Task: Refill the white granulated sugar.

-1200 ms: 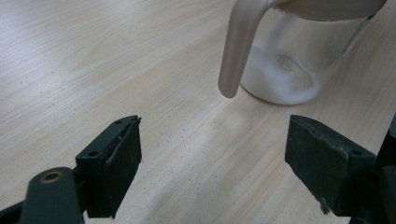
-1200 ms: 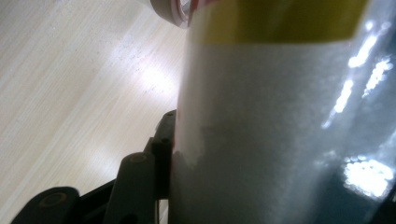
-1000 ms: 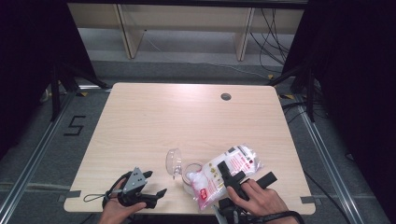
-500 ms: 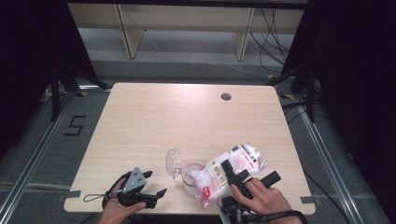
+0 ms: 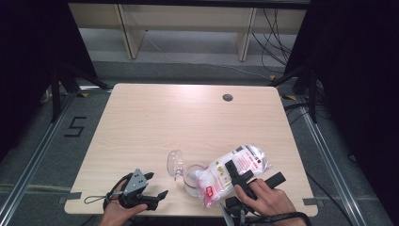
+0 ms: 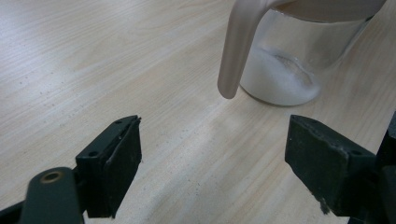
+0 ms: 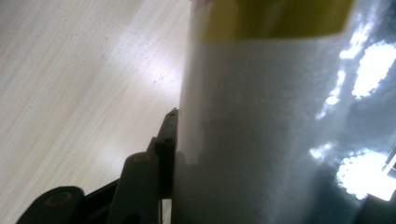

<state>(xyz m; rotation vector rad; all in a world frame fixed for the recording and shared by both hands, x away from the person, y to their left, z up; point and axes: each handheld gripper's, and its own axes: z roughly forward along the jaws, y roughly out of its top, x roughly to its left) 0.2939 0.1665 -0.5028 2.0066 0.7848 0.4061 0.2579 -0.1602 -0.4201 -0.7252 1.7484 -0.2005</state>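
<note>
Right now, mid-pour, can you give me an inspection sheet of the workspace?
Surface: light wooden table, round grommet hole near far edge.
Job's things: glass jar part-filled with white granules; its lid hinged open; plastic bag tilted over jar mouth.
Clutter: nothing seen.
Grippers: right hand-held gripper shut on the bag; left hand-held gripper open, resting near jar.
Cables: cord trailing from left gripper; wires on floor behind.
Surroundings: shelving legs, black curtains.

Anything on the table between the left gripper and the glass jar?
Nothing: in the left gripper view, bare wooden tabletop runs from the open left gripper to the glass jar. The high view agrees; the jar's open hinged lid hangs beside it.
</note>
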